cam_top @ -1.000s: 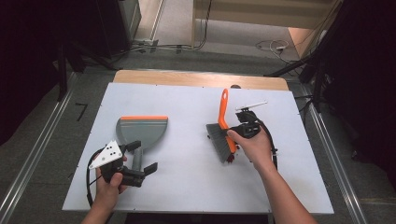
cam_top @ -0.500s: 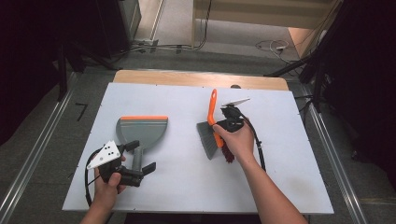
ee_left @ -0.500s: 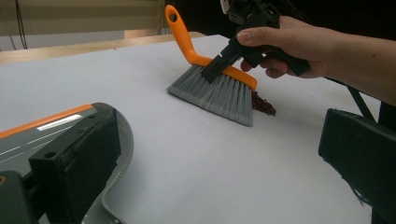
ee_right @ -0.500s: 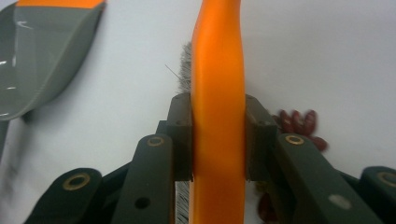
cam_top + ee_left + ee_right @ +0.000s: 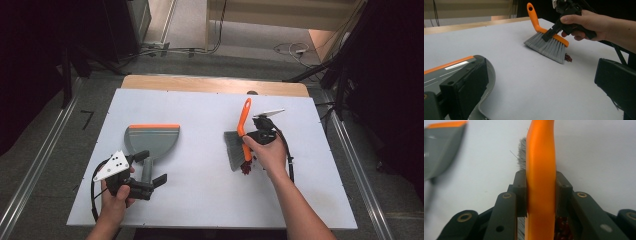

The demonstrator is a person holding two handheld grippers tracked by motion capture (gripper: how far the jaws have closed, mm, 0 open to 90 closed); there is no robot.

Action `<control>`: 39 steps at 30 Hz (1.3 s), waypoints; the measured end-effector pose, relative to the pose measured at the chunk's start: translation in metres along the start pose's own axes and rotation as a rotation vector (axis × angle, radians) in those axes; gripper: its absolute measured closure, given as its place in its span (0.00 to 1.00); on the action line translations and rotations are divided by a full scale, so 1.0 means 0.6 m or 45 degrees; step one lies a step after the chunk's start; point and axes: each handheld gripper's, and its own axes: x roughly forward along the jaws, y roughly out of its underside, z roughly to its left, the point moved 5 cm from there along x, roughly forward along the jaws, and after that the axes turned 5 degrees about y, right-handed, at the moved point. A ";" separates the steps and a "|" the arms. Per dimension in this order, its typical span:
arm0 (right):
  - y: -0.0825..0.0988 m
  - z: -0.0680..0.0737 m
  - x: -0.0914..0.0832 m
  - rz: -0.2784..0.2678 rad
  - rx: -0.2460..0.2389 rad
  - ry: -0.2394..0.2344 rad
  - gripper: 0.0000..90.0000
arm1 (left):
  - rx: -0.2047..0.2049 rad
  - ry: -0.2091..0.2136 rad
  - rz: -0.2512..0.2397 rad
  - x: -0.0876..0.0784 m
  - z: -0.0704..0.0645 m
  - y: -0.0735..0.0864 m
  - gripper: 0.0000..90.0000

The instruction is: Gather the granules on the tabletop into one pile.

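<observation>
So the right gripper is clamped tight on the orange back of the hand brush; in the right gripper view you can see both jaws pressed flat against the orange spine, one on each side. The brush sits at about 3 o'clock on the white table, handle pointing up toward 12, grey bristles fanned down and touching the tabletop. Right at the bristle tips, on the 6 o'clock side, there's a little clump of dark red crumbs, touching or just beside the brush edge. The dustpan is the only container here, over at about 9 o'clock, well apart from the crumbs, orange lip facing 12, and its tray looks bare from above. The left gripper hangs near 7 o'clock just by the dustpan's handle, jaws spread wide; in the left gripper view one jaw sits over the pan's edge, the other off to the side, not squeezing anything.
</observation>
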 end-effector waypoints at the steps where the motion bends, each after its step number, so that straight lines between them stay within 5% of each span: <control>1: 0.001 0.004 -0.005 -0.004 -0.015 -0.037 0.76 | -0.001 -0.001 0.004 0.000 0.001 0.000 0.00; 6: 0.004 0.029 -0.041 -0.056 -0.129 -0.079 0.76 | 0.000 -0.002 0.007 0.003 0.003 0.001 0.00; 11: 0.008 0.044 -0.087 -0.104 -0.362 -0.045 0.76 | -0.001 -0.002 0.010 0.003 0.001 0.001 0.00; 16: 0.042 0.047 -0.116 -0.048 -0.655 0.014 0.76 | 0.001 -0.003 0.012 0.003 0.001 0.002 0.00; 25: 0.107 0.037 -0.107 0.098 -1.021 0.077 0.76 | 0.010 0.007 0.024 0.010 -0.005 0.001 0.00; 29: 0.115 0.038 -0.096 0.115 -1.129 0.119 0.76 | 0.009 0.008 0.023 0.014 -0.006 0.002 0.00; 33: 0.114 0.041 -0.074 0.170 -1.161 0.101 0.76 | 0.009 0.010 0.027 0.015 -0.007 0.003 0.00; 39: 0.090 0.042 -0.057 0.150 -1.247 0.101 0.76 | 0.006 0.006 0.024 0.012 -0.005 0.003 0.00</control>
